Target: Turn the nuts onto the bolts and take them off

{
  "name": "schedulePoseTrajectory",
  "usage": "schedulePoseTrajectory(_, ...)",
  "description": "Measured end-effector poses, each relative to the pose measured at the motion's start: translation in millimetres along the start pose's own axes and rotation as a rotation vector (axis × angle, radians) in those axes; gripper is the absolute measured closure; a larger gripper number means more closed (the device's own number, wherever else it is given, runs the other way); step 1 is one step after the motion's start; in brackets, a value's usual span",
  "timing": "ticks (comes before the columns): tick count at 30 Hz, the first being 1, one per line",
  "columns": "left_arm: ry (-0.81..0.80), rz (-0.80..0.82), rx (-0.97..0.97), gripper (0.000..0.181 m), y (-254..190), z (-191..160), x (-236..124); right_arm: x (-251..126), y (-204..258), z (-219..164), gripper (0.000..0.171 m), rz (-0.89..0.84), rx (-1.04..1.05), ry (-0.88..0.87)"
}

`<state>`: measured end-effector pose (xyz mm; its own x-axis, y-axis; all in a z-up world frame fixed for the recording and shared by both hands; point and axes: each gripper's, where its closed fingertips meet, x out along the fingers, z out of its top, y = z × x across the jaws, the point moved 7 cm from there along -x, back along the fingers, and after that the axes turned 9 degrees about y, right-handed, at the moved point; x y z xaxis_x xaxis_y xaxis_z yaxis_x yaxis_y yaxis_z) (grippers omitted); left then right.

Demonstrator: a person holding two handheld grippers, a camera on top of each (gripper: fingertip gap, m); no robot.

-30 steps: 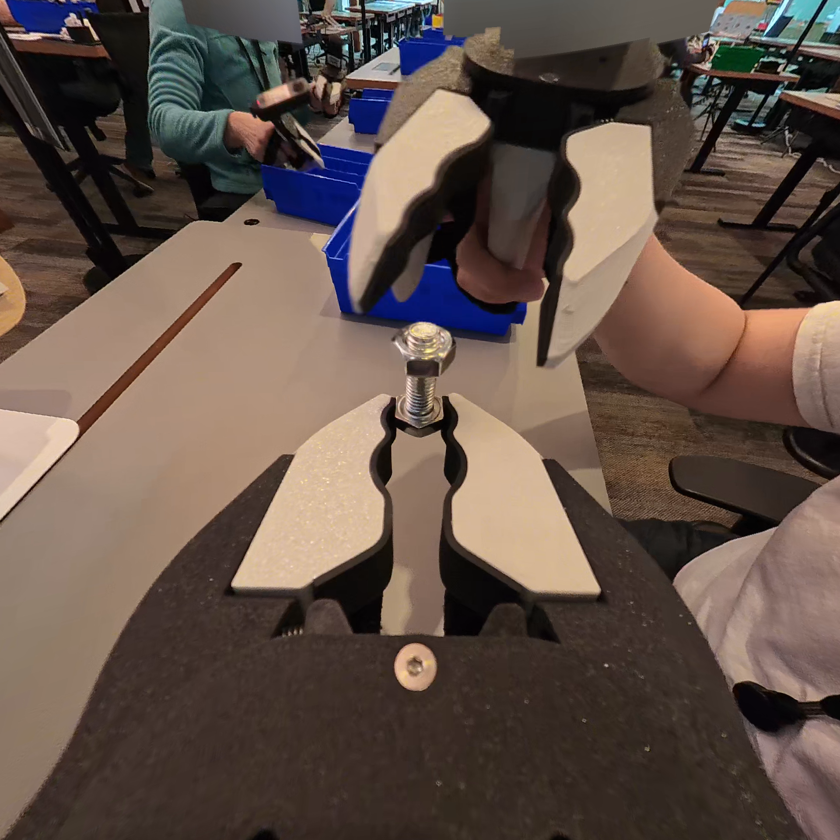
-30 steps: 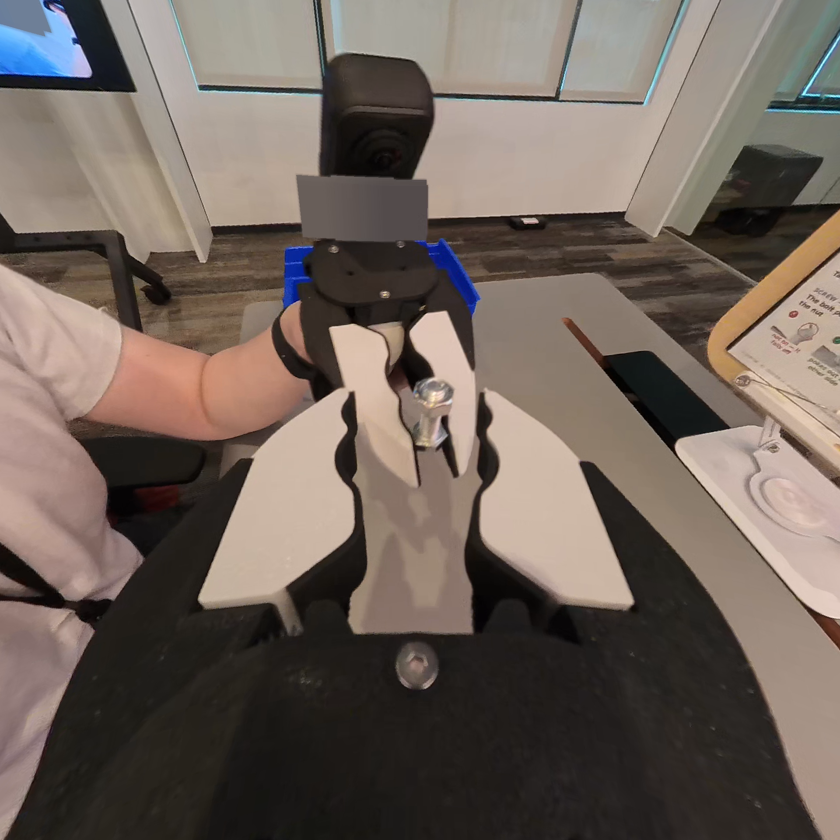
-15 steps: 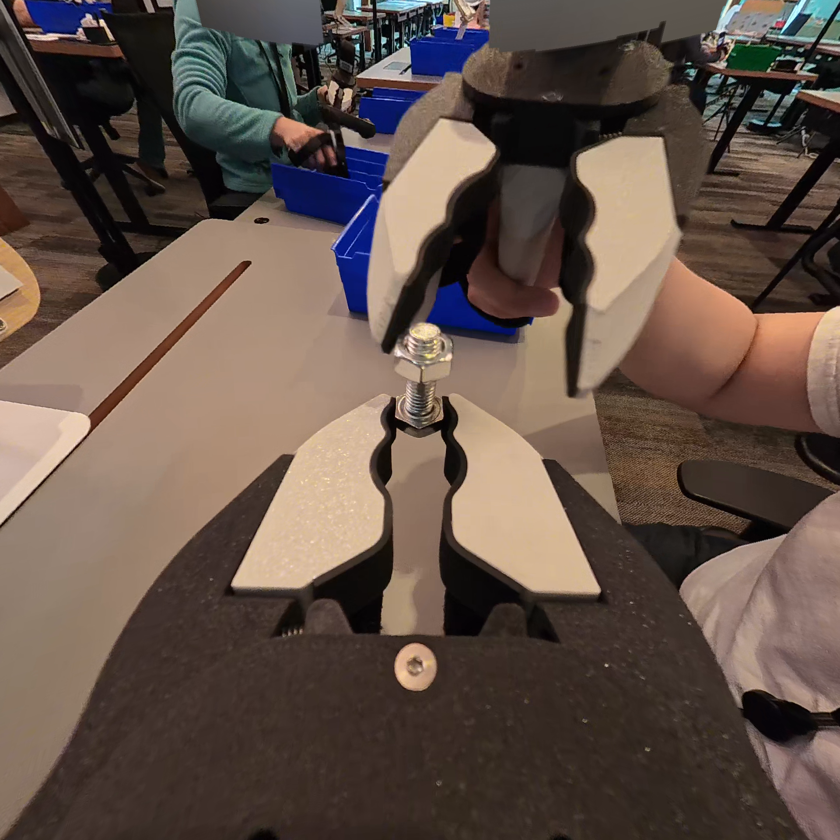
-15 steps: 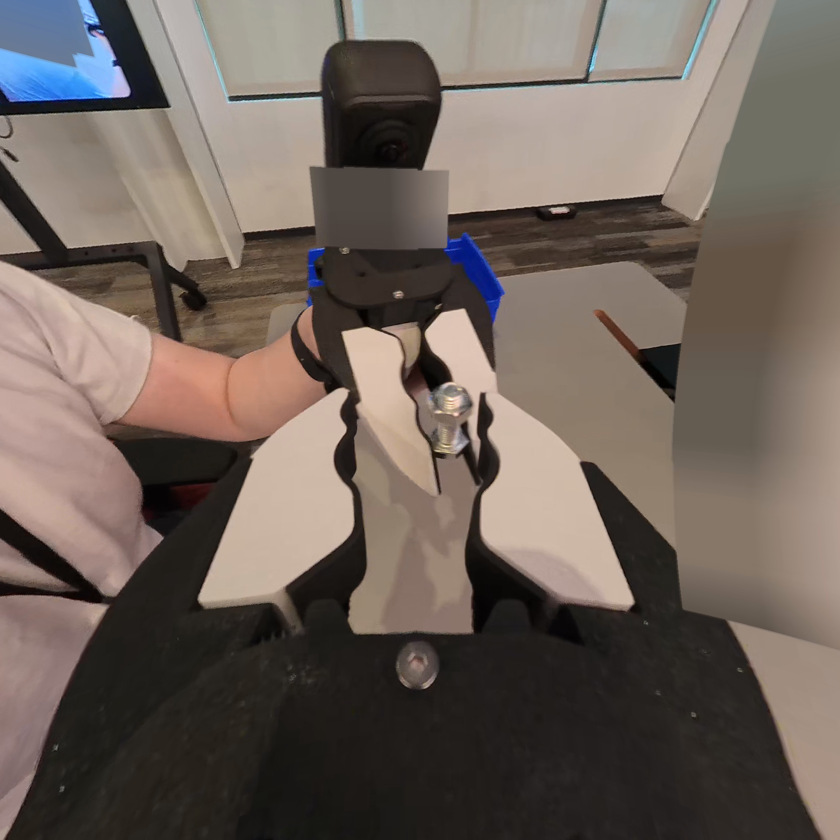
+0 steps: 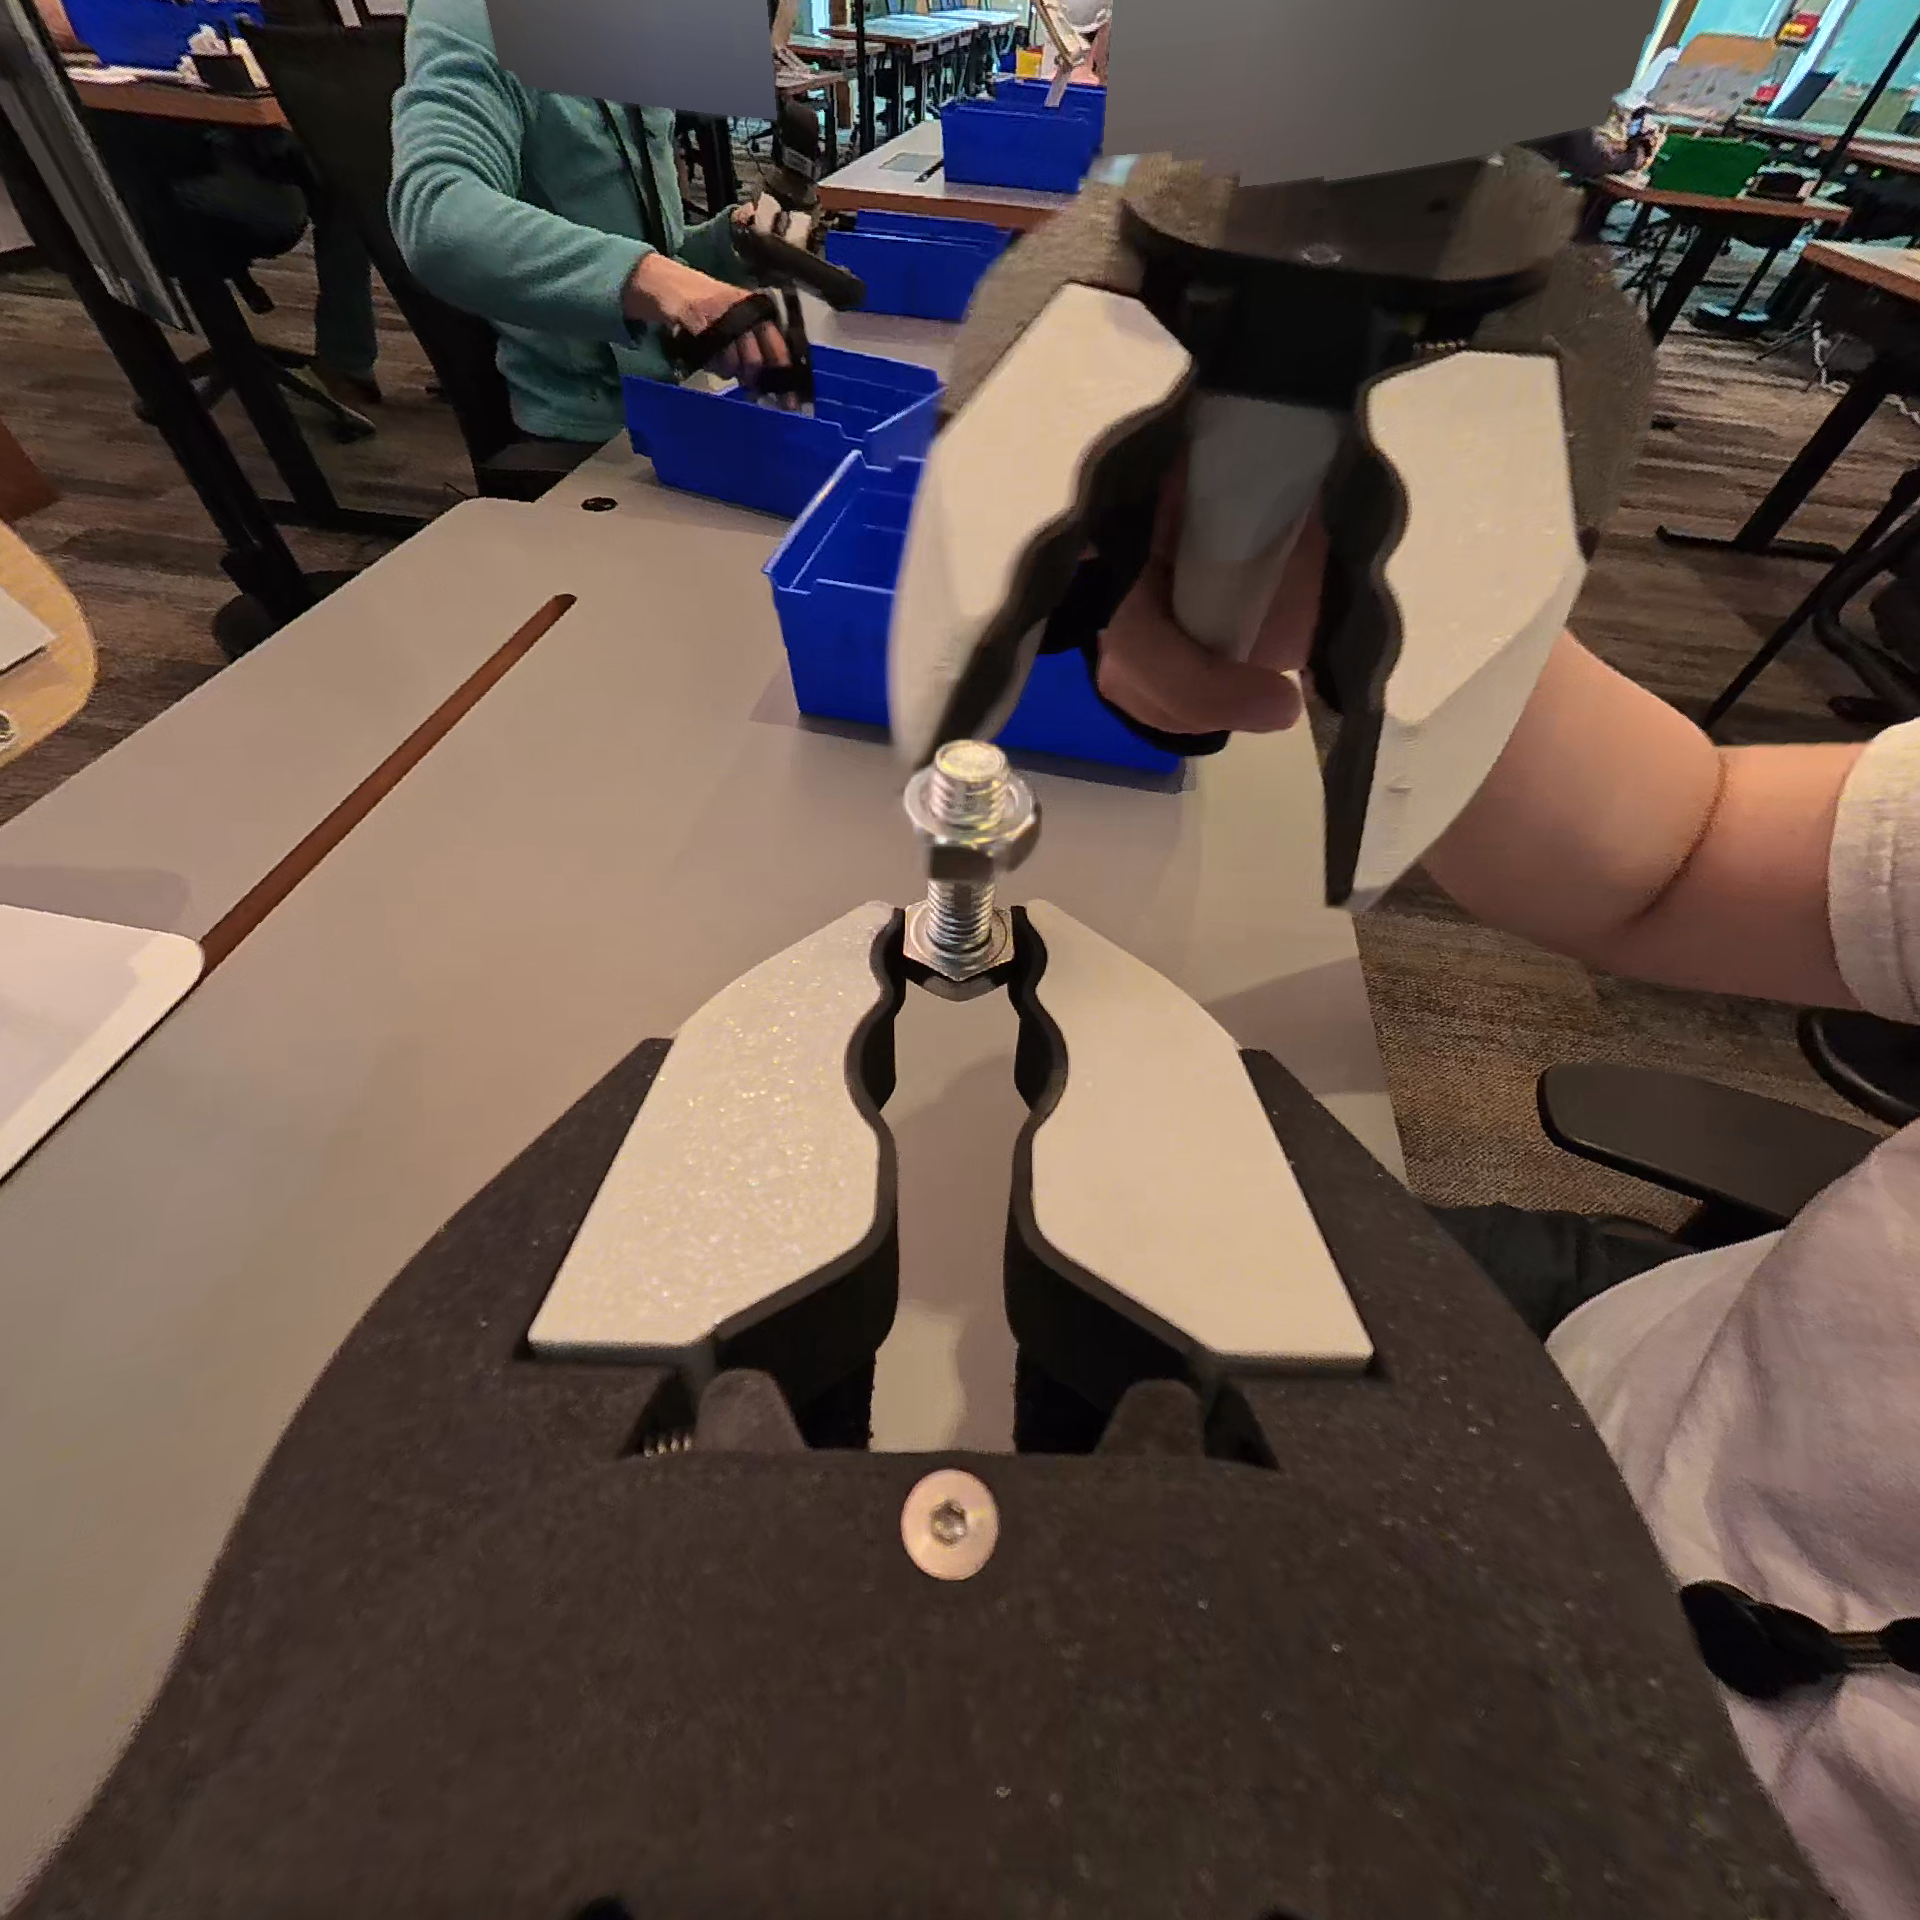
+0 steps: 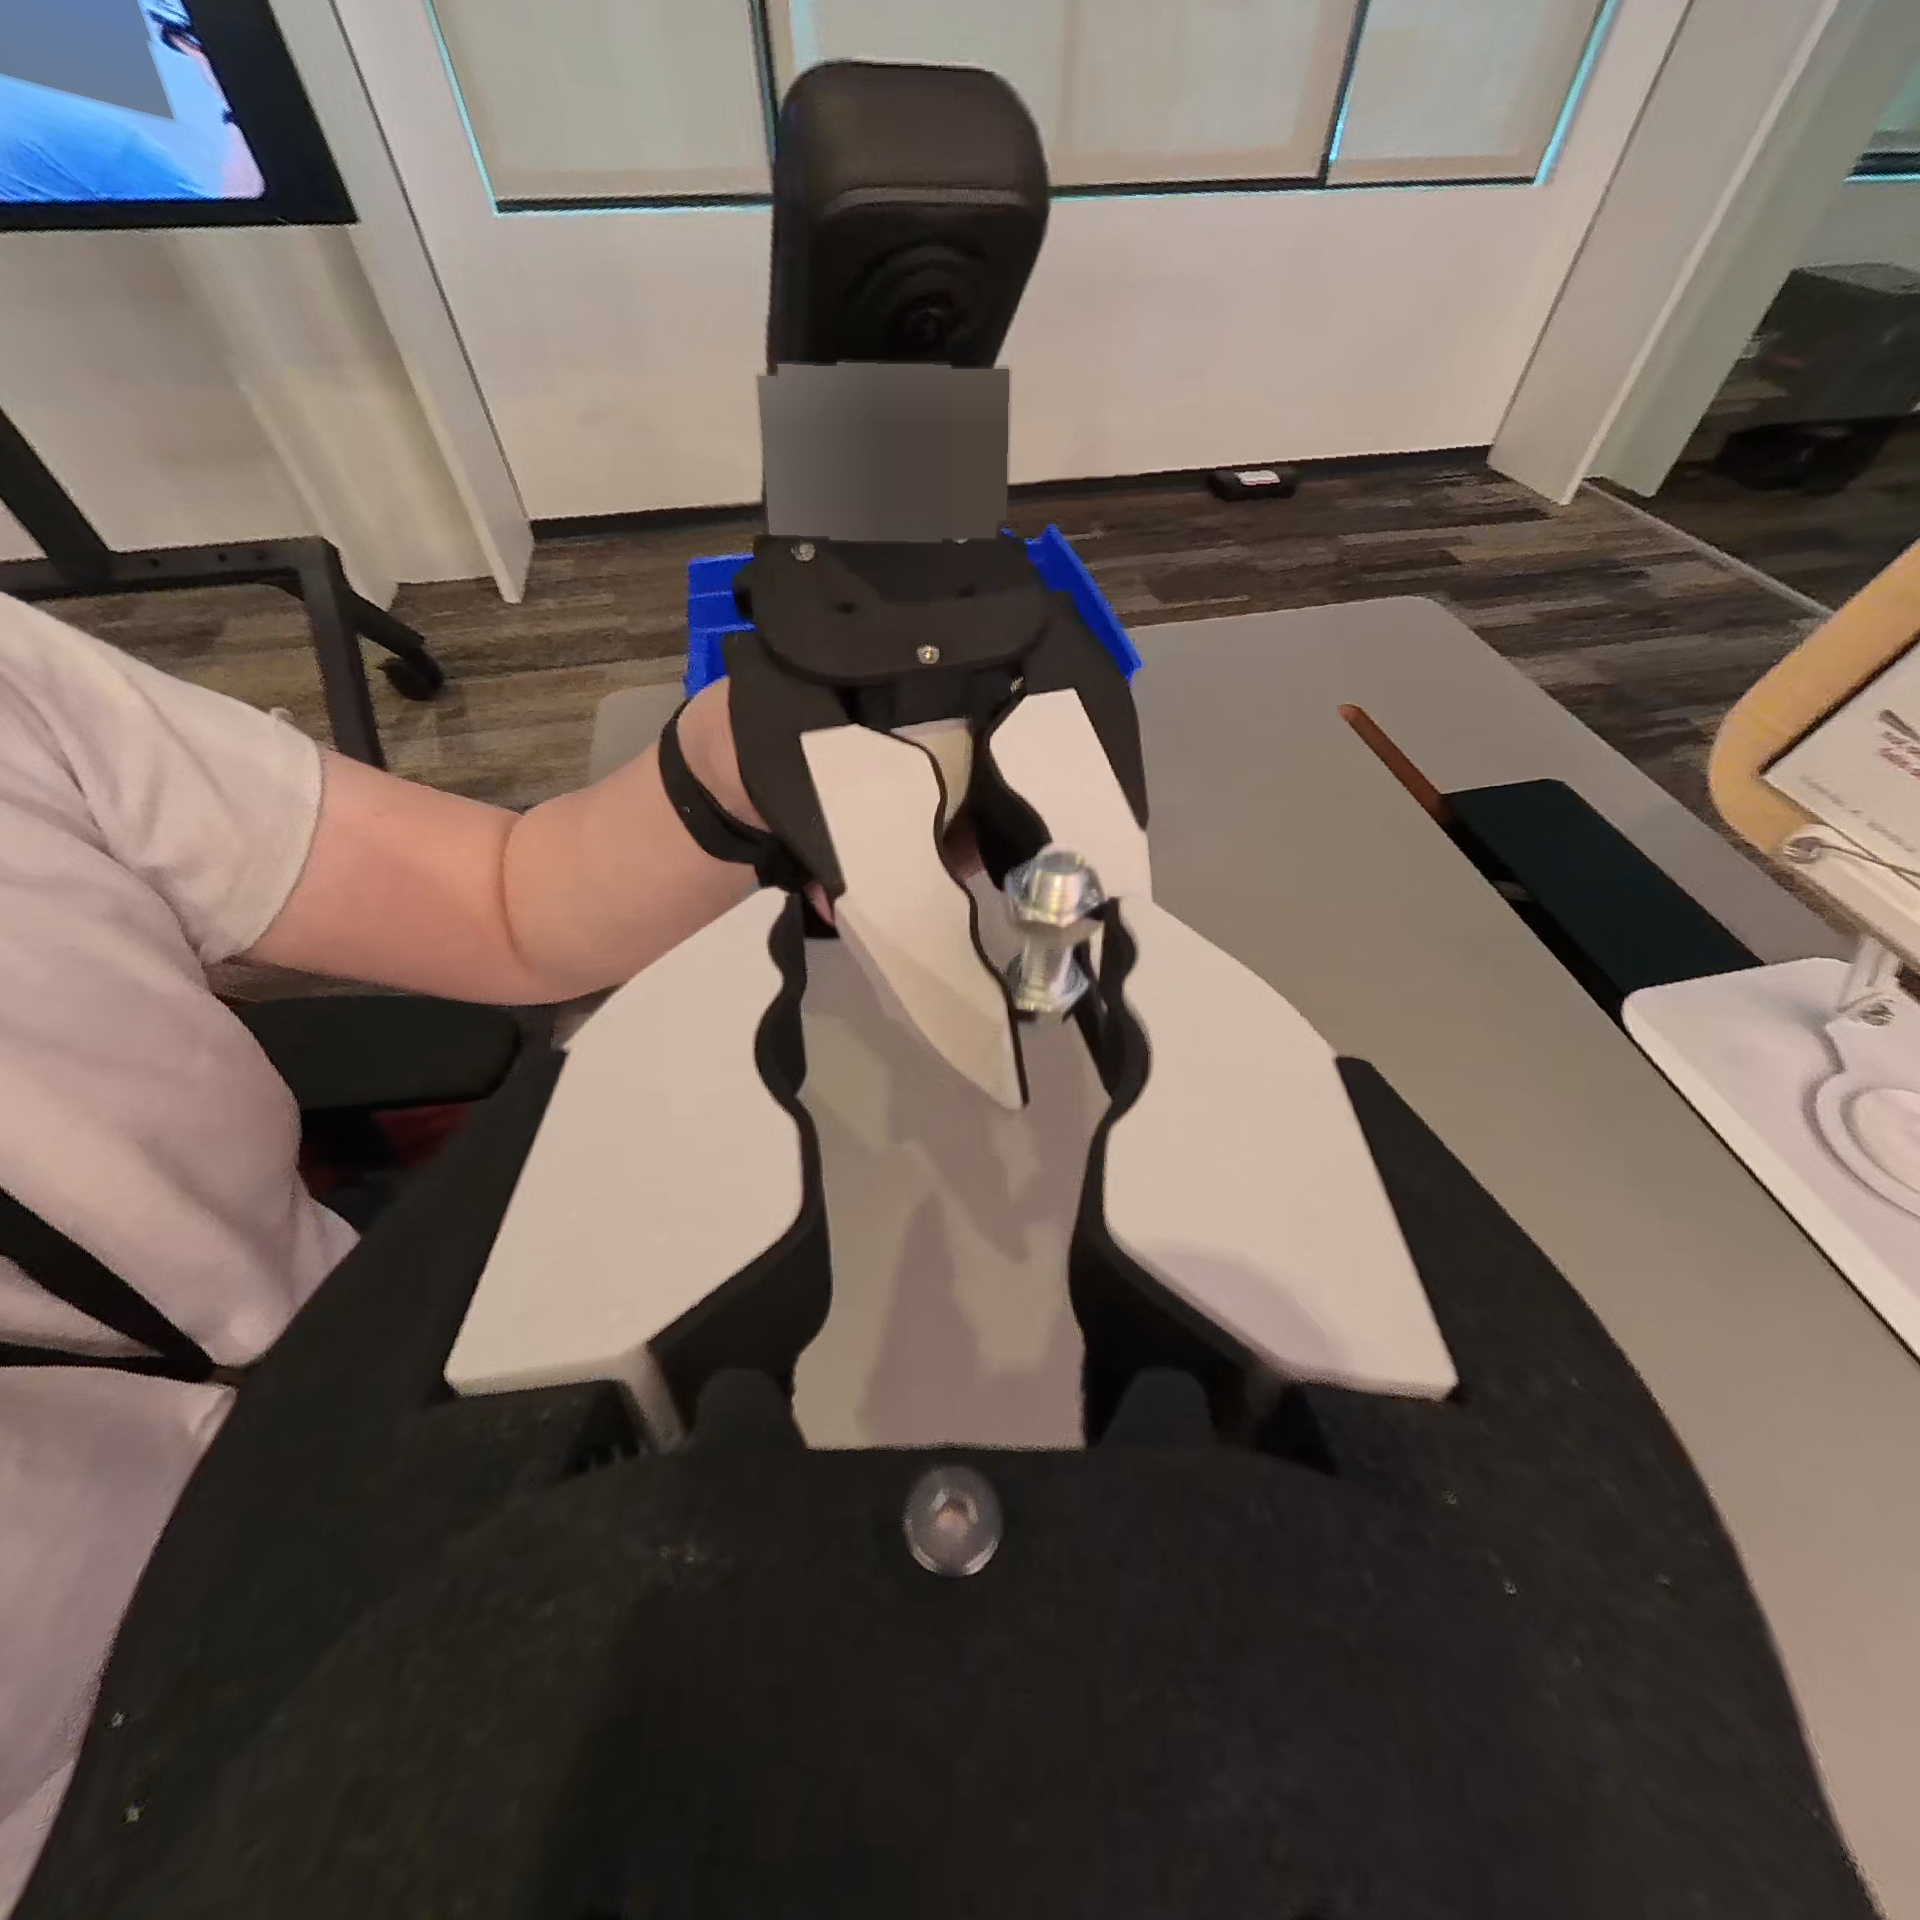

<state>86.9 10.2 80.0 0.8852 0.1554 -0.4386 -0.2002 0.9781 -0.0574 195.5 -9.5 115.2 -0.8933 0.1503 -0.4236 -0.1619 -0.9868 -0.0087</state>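
A silver bolt (image 5: pixel 958 914) stands upright above the grey table (image 5: pixel 416 987). My left gripper (image 5: pixel 958 951) is shut on its hex head at the bottom. A flanged nut (image 5: pixel 971 821) sits near the top of the thread, with the thread end showing above it. My right gripper (image 5: pixel 1132 810) faces me, open and empty, with one fingertip just above and beside the nut, not clearly touching. In the right wrist view the right gripper (image 6: pixel 956 914) is open around the left gripper (image 6: pixel 1049 1039), and the nut (image 6: pixel 1049 899) sits near its right finger.
A blue bin (image 5: pixel 862 582) stands on the table behind the bolt. A person in a teal sleeve (image 5: pixel 520 208) works at another blue bin (image 5: pixel 748 436) beyond. A white tray (image 5: pixel 73 1018) lies at the left. A white stand (image 6: pixel 1766 1091) is at the right. My right fingertips sit around 5 centimetres from my left ones.
My right gripper has come closer and lower toward the nut, staying open. My left gripper has kept its hold on the bolt, which now leans slightly toward the left camera.
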Motion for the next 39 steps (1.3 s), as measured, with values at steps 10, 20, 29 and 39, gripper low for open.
schedulePoseTrajectory(10,0.0,-0.004,0.001,0.163,-1.6,0.1,0.7,0.0,-0.1,3.2,0.121,0.004,-0.003,-0.021)
schedulePoseTrajectory(20,-0.021,-0.075,0.019,0.163,-13.3,4.3,-0.6,-5.9,-7.8,-2.7,0.132,0.038,-0.04,-0.087)
schedulePoseTrajectory(29,-0.019,-0.046,0.011,0.163,-11.2,4.7,0.1,0.9,-6.9,-2.5,0.144,0.037,-0.026,-0.09)
schedulePoseTrajectory(39,-0.019,-0.013,-0.004,0.163,-7.7,4.7,1.5,4.1,-8.8,-2.3,0.154,-0.062,-0.01,-0.081)
